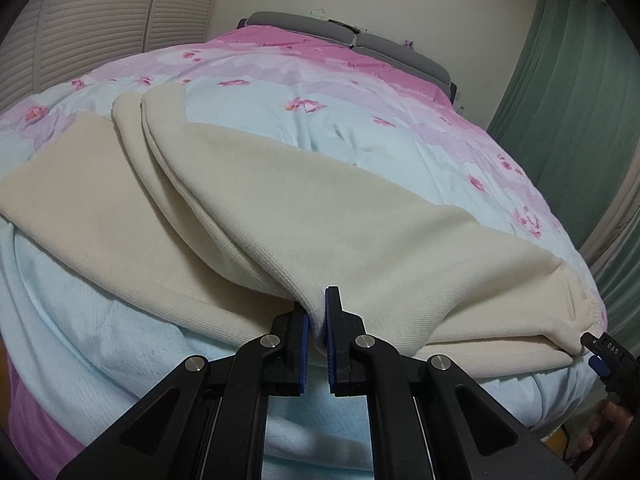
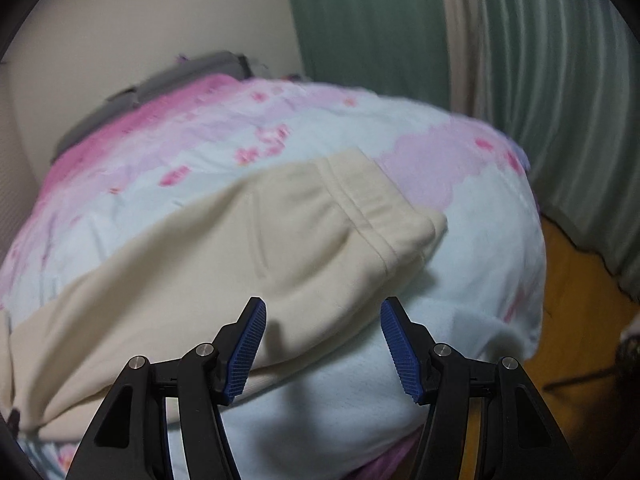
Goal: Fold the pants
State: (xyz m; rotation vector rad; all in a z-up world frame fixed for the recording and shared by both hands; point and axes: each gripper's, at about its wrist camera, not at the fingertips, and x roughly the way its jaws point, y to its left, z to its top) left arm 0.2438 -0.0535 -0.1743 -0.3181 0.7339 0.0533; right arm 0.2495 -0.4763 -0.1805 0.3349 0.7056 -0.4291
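Cream pants [image 1: 320,220] lie across the flowered bed cover [image 1: 320,80], the legs folded one over the other and running away to the left. My left gripper [image 1: 318,300] is shut on a pinch of the pants' near edge, with cloth bunched between the blue pads. At the right edge of the left wrist view my right gripper [image 1: 592,351] sits by the waistband corner. In the right wrist view the right gripper [image 2: 323,312] stands open just above the pants [image 2: 240,240], short of the waistband [image 2: 368,208], with nothing pressed between its pads.
The bed fills both views, with a grey headboard [image 1: 320,26] at the far end. Green curtains [image 1: 560,80] hang to the right, and a louvred door [image 1: 100,20] stands to the left. Wooden floor [image 2: 580,300] shows past the bed's right corner.
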